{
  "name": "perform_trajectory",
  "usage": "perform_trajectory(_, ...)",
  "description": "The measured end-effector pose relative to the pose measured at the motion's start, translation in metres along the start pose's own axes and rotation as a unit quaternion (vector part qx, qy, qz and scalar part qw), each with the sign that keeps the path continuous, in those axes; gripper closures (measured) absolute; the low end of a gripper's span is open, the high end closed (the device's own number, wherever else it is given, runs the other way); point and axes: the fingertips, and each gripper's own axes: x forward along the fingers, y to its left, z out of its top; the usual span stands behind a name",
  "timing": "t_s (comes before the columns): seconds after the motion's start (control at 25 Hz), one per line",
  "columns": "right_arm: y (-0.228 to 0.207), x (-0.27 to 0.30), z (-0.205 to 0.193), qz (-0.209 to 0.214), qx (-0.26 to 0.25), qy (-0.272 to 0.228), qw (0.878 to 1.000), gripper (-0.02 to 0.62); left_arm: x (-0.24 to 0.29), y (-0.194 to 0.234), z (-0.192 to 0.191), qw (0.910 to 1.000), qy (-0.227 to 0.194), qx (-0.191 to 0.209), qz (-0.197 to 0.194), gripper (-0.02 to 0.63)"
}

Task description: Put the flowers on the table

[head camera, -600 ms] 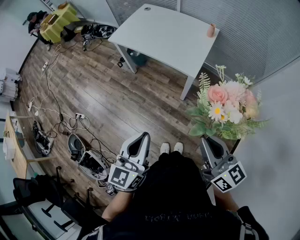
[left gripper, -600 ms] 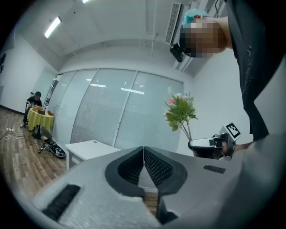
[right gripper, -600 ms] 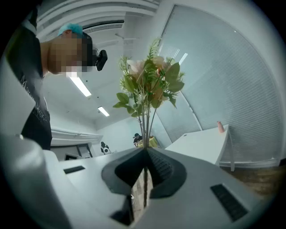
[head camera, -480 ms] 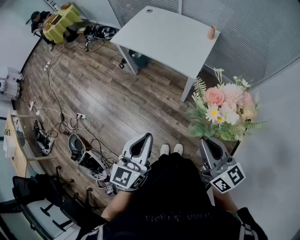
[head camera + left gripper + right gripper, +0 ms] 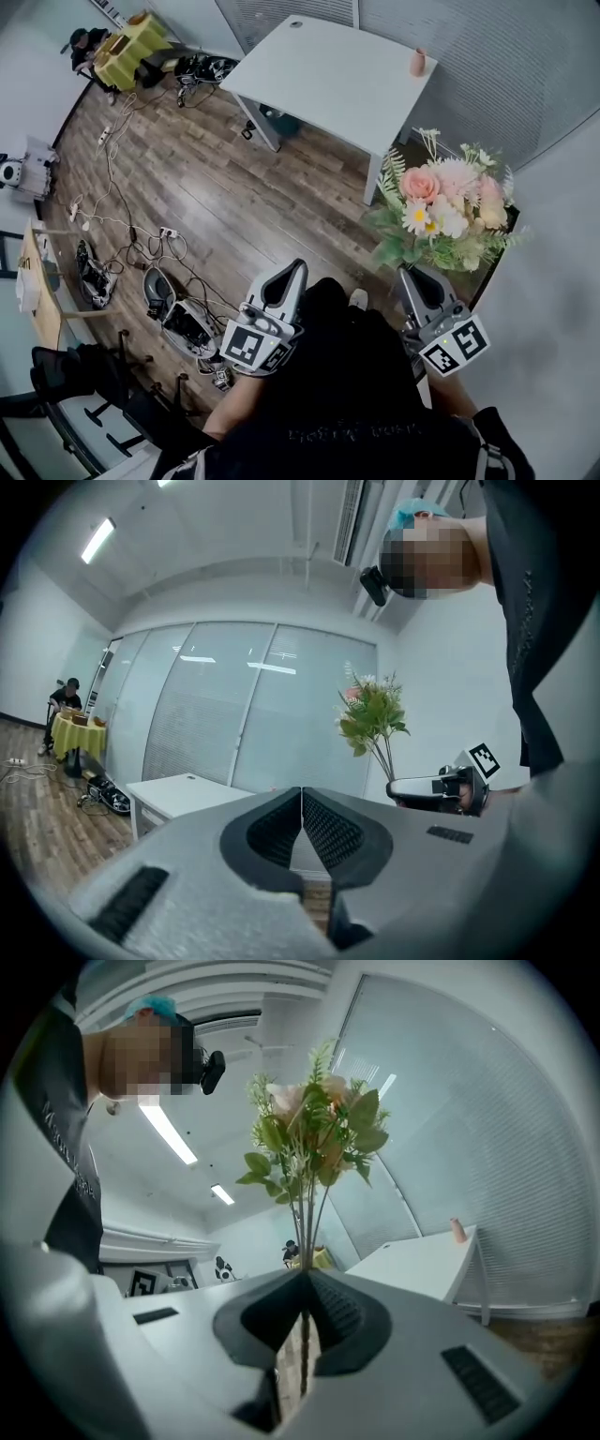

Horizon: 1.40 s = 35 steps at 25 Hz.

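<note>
A bouquet of pink, white and yellow flowers point(image 5: 441, 211) with green leaves stands upright over the wooden floor, just right of the white table point(image 5: 328, 75). My right gripper point(image 5: 419, 277) is shut on its thin stems; in the right gripper view the stems run up from between the closed jaws to the flowers point(image 5: 314, 1124). My left gripper point(image 5: 292, 272) hangs beside it, shut and holding nothing, its jaws point(image 5: 301, 791) pressed together. The left gripper view also shows the bouquet point(image 5: 370, 714) and the table point(image 5: 187, 794).
A small pink vase point(image 5: 417, 62) stands at the table's far right corner. Cables, power strips and equipment point(image 5: 173, 314) litter the floor at left. A yellow table point(image 5: 131, 42) with a seated person is at the back left. Glass walls with blinds run behind.
The bouquet and both grippers have moved a little forward and left, closer to the white table. Both grippers stay shut.
</note>
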Motion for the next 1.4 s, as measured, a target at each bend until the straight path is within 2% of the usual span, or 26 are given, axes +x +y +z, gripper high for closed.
perform_trajectory(0.12, -0.011, -0.006, 0.006, -0.002, 0.022, -0.003, 1.0, 0.555, 0.008, -0.011, 0.004, 1.0, 0.003, -0.005, -0.005, 0.588)
perform_trajectory(0.28, -0.015, 0.008, 0.011, -0.01, 0.012, -0.006, 1.0, 0.555, 0.02, 0.01, 0.007, 0.9999, -0.008, -0.003, -0.007, 0.588)
perform_trajectory(0.52, -0.067, 0.021, 0.022, -0.009, 0.028, 0.001, 1.0, 0.555, 0.08, 0.013, 0.004, 0.9998, -0.015, -0.003, -0.009, 0.588)
perform_trajectory(0.88, -0.103, 0.091, 0.046, -0.004, 0.039, 0.012, 0.999, 0.555, 0.139, 0.068, 0.013, 0.9999, -0.008, -0.015, -0.003, 0.588)
perform_trajectory(1.16, -0.137, 0.164, 0.068, -0.015, 0.049, 0.025, 0.998, 0.555, 0.193, 0.134, 0.027, 0.9997, 0.004, -0.025, -0.005, 0.588)
perform_trajectory(1.32, -0.149, 0.185, 0.071, -0.024, 0.047, 0.028, 0.998, 0.555, 0.217, 0.162, 0.035, 1.0, 0.001, -0.005, -0.004, 0.588)
perform_trajectory(1.4, -0.154, 0.196, 0.07, -0.028, 0.048, 0.027, 0.998, 0.555, 0.225, 0.178, 0.037, 1.0, -0.003, -0.008, -0.003, 0.588)
